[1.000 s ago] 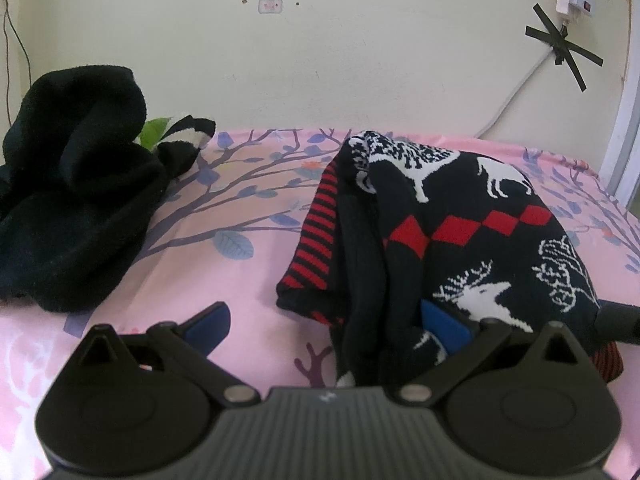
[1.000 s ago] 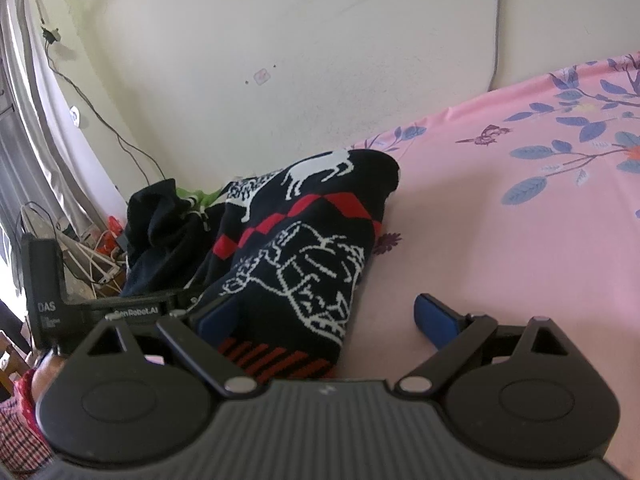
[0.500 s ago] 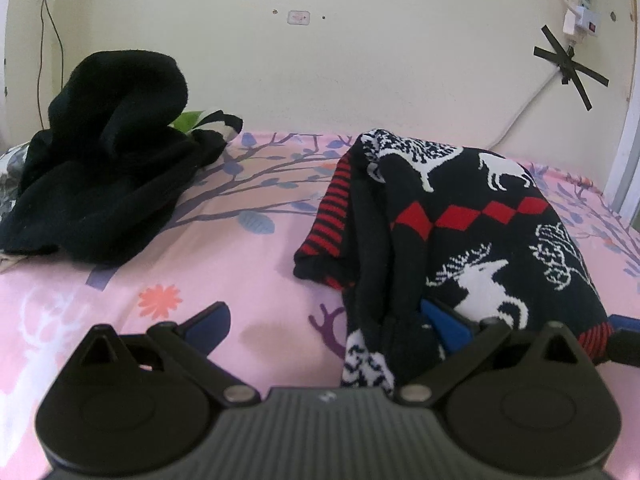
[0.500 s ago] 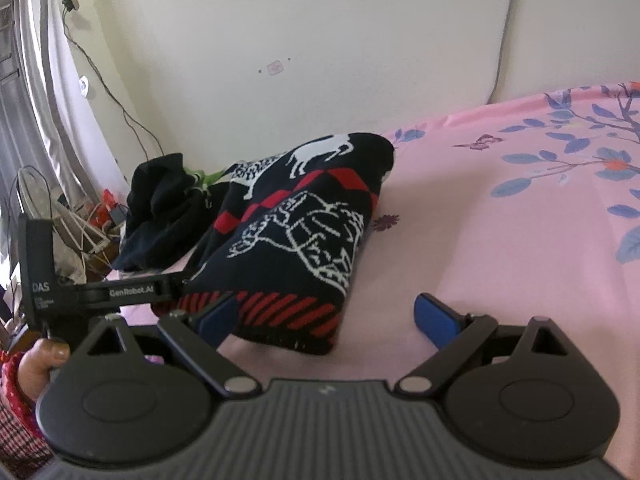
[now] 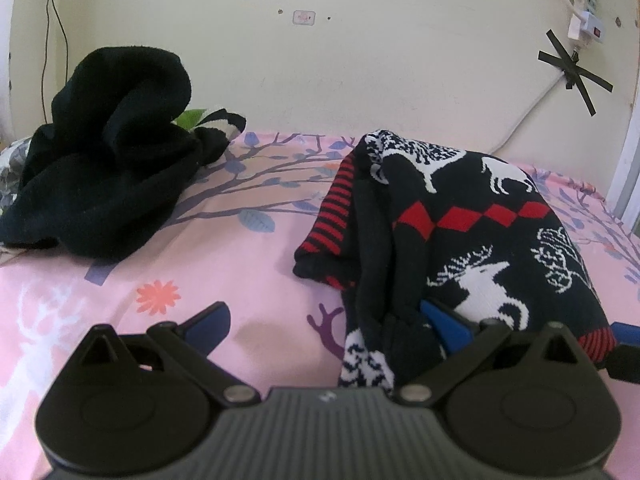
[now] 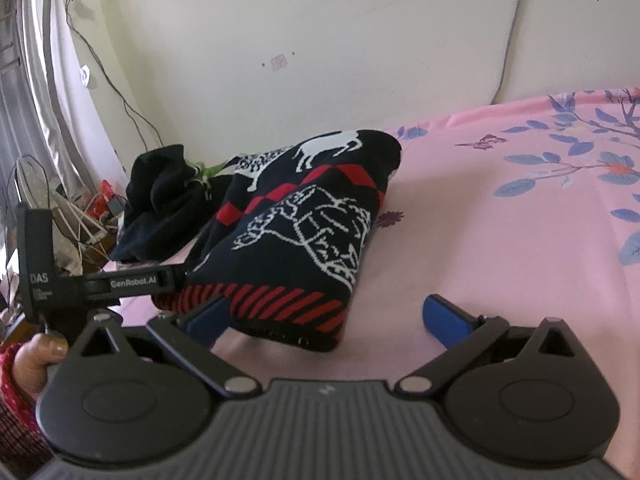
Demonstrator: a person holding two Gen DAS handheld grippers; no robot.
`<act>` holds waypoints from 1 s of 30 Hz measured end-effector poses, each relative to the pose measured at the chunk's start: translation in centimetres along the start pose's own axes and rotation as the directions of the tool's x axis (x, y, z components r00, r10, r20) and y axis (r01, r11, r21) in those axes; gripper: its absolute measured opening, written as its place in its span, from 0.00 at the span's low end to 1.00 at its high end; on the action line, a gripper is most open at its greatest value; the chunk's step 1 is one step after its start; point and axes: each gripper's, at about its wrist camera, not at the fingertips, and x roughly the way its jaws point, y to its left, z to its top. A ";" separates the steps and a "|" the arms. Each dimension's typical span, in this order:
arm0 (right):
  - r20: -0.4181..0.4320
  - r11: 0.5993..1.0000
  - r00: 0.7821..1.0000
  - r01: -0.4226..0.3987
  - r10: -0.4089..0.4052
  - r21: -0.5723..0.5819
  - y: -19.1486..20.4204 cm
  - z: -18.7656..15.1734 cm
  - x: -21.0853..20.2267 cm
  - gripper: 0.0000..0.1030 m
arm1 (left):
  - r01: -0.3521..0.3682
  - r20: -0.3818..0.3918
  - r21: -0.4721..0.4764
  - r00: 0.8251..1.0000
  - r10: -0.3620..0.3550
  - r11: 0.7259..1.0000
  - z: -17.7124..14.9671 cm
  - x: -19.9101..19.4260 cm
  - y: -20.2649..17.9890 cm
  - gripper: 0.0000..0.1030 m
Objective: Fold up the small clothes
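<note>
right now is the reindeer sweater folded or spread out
Folded. The sweater sits as a thick, compact bundle on the pink sheet, layers stacked, striped hem doubled along its near edge.

Black clothes pile (image 5: 100, 168) left edge cropped

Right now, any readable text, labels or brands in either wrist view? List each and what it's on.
"GenRobot.AI": white letters on the black bar of the left gripper, seen in the right wrist view.
"DAS": white letters on the upright black block at that bar's end.
Small print under "DAS": too small to read.
Small wall sticker: blurred, unreadable.
Sweater: deer and diamond patterns only, no lettering.
</note>
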 end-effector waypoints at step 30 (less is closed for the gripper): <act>-0.018 0.999 0.999 0.037 -0.038 -0.037 0.9 -0.1 0.3 0.94 | 0.018 0.004 -0.033 1.000 -0.018 0.999 -0.3 -0.1 0.5 1.00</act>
